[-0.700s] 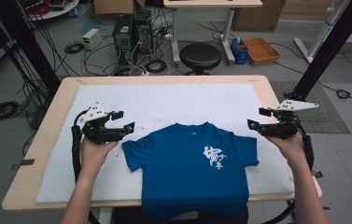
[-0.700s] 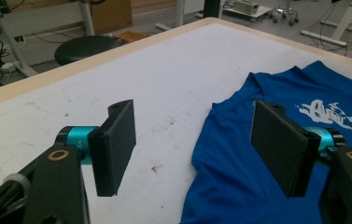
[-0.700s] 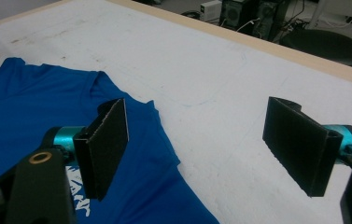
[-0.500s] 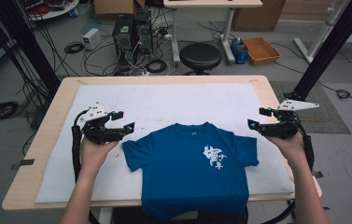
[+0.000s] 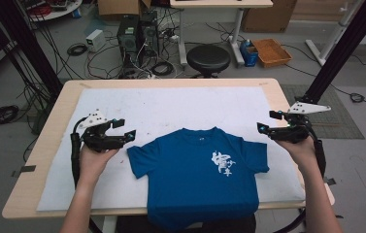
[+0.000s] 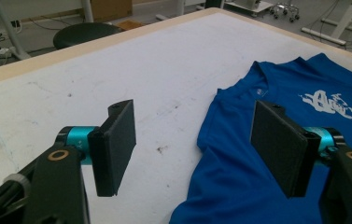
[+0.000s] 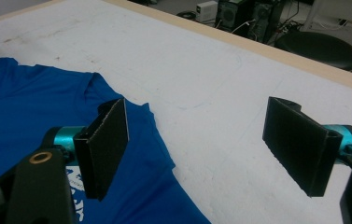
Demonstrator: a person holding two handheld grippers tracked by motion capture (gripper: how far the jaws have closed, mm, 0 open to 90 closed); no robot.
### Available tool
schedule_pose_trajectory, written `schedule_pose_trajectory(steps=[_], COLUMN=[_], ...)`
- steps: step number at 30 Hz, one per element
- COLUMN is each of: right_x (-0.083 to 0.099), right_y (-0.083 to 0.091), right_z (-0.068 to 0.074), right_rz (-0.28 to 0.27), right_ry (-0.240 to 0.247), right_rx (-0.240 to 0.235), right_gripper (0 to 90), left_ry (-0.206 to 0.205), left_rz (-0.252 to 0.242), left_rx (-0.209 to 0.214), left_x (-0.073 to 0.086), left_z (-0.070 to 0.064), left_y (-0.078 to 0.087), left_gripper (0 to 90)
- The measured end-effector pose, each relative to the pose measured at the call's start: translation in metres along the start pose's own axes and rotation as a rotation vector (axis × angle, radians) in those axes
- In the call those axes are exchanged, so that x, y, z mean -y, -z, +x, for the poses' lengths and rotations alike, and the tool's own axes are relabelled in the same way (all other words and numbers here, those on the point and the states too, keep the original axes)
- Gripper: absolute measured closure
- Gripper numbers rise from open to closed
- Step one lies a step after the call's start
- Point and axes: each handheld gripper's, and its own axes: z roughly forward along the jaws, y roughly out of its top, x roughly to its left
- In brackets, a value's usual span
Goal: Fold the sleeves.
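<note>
While both tools (image 5: 131,134) (image 5: 264,121) hover spread, the blue T-shirt (image 5: 200,174) lies lengthwise, collar toward the table's far edge.

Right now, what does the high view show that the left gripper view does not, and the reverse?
High view: both hands, the right gripper, the whole shirt hanging over the near table edge, and computers on the floor. Left gripper view: the left gripper close up, jaws wide apart above the sleeve. Both: shirt, white mat, stool.

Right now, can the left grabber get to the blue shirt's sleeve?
Probably yes. The left gripper is open beside the blue shirt, whose near sleeve lies flat with nothing between them.
</note>
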Motion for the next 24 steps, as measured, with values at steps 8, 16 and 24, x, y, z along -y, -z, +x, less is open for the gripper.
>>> schedule_pose_trajectory(steps=[8,16,24], right_x=[0.0,0.0,0.0], right_y=[-0.002,0.0,-0.001], right_z=[0.001,-0.001,0.0], right_rz=[0.006,0.004,0.009], right_ry=[0.006,-0.001,0.005], right_rx=[0.002,0.008,0.01], right_gripper=[22.9,22.9,23.0], left_ry=[0.0,-0.009,0.081], left_rz=[0.023,0.068,0.199], left_rx=[0.04,0.06,0.027], left_x=[0.011,0.027,0.047], left_z=[0.006,0.009,0.019], left_y=[0.0,-0.001,-0.013], left_gripper=[33.6,44.7,55.2])
